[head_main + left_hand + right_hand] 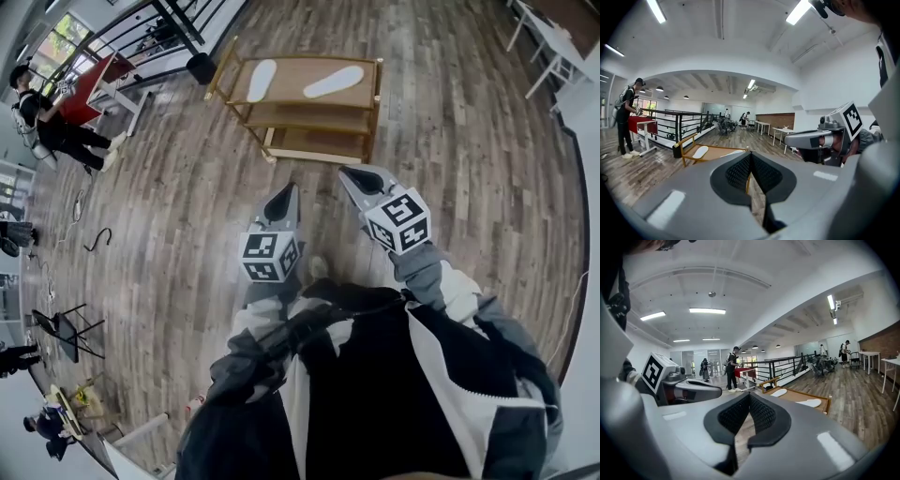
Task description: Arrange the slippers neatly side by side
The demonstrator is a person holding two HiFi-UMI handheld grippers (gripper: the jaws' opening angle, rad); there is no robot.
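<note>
Just past dark jacket (366, 375), left gripper (284, 199) and right gripper (354, 178) both pressed together on nothing, aimed at wooden rack (373, 103) well ahead, left slipper (262, 80) lying lengthwise on its top shelf, right slipper (334, 82) apart and slanting outward, right gripper slightly nearer.

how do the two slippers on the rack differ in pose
In the head view the left slipper runs nearly front to back across the shelf; the right slipper lies slanted, closer to lengthwise. The left slipper sits near the left end of the wooden rack, the right slipper right of its middle. Both are white, flat on the top shelf, not touching.
</note>
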